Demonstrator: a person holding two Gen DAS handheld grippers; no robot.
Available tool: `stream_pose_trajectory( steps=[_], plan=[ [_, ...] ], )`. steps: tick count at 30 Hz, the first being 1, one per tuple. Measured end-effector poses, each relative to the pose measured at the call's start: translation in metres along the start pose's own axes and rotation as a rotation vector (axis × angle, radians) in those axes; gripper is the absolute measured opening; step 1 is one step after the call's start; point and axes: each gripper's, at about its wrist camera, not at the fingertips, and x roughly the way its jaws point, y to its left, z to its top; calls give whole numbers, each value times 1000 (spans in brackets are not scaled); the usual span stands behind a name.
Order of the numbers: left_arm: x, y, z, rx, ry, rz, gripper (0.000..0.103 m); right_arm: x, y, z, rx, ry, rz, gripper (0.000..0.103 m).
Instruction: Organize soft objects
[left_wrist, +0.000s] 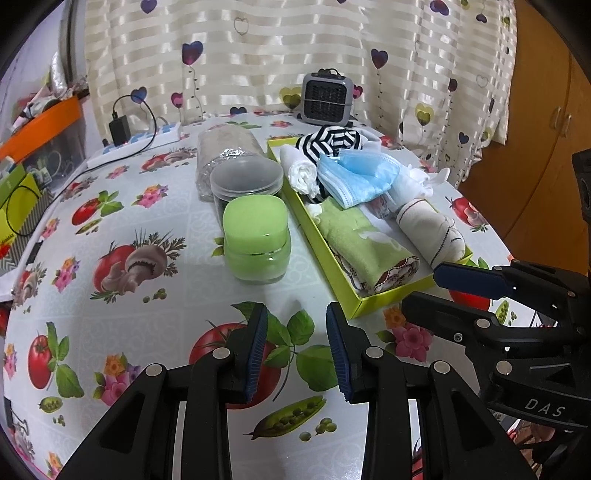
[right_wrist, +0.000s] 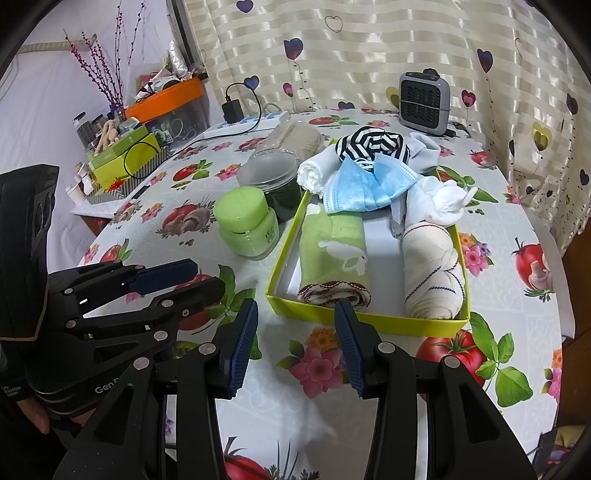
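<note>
A yellow-green tray (left_wrist: 349, 291) (right_wrist: 280, 295) on the table holds soft things: a rolled green towel (left_wrist: 364, 245) (right_wrist: 334, 251), a rolled cream cloth (left_wrist: 430, 230) (right_wrist: 432, 266), blue face masks (left_wrist: 360, 177) (right_wrist: 369, 182), a striped black-and-white cloth (left_wrist: 330, 142) (right_wrist: 373, 144), a white rolled cloth (left_wrist: 301, 170) (right_wrist: 314, 173) and white socks (right_wrist: 445, 201). My left gripper (left_wrist: 297, 349) is open and empty, hovering over the table in front of the tray. My right gripper (right_wrist: 295, 345) is open and empty just before the tray's near edge.
A green jar (left_wrist: 256, 240) (right_wrist: 247, 225) and a clear lidded jar (left_wrist: 245, 179) (right_wrist: 271, 175) stand left of the tray, with a bagged roll (left_wrist: 225, 147) behind. A grey heater (left_wrist: 327, 98) (right_wrist: 424, 98) stands at the back. Power strip (left_wrist: 147, 142) and boxes lie at left.
</note>
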Motion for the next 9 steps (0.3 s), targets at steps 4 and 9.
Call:
stream_pose_trajectory(
  steps=[4,9],
  plan=[
    [-3,-1,-3,2,-15,-1,32,0,0,0,0,0,0,44],
    [-8,-2,-1,7,-24,-9,32,0,0,0,-2,-1,1,44]
  ],
)
